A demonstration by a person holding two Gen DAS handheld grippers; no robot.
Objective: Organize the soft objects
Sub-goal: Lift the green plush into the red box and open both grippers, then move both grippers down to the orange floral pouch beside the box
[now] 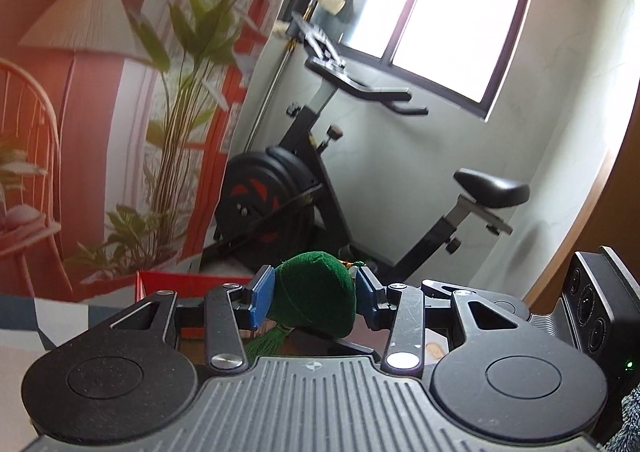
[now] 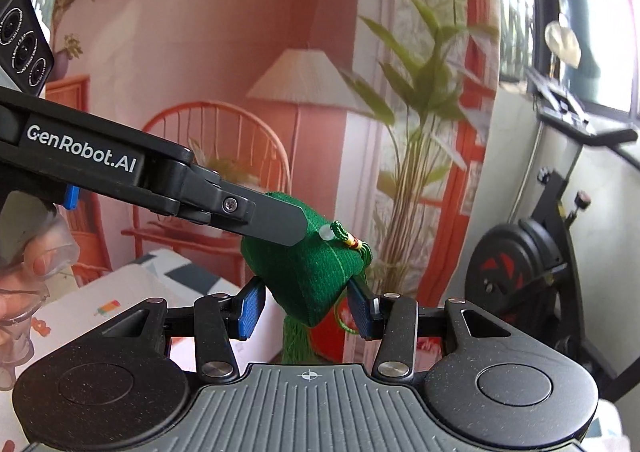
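We hold the green plush ornament [image 2: 308,272] in both grippers, off any surface: the right gripper [image 2: 306,308] is clamped across its lower body, the left gripper [image 1: 314,298] clamped across its upper part. Its tassel [image 2: 298,344] hangs down toward us, so its long axis runs roughly vertical. Beyond stands the exercise bike [image 1: 320,188].

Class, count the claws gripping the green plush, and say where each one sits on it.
2. The right claw pinches the green plush from below, one pad on each side; the left claw clamps its upper part, reaching in from the left in the right wrist view. Nothing suggests another out of view.
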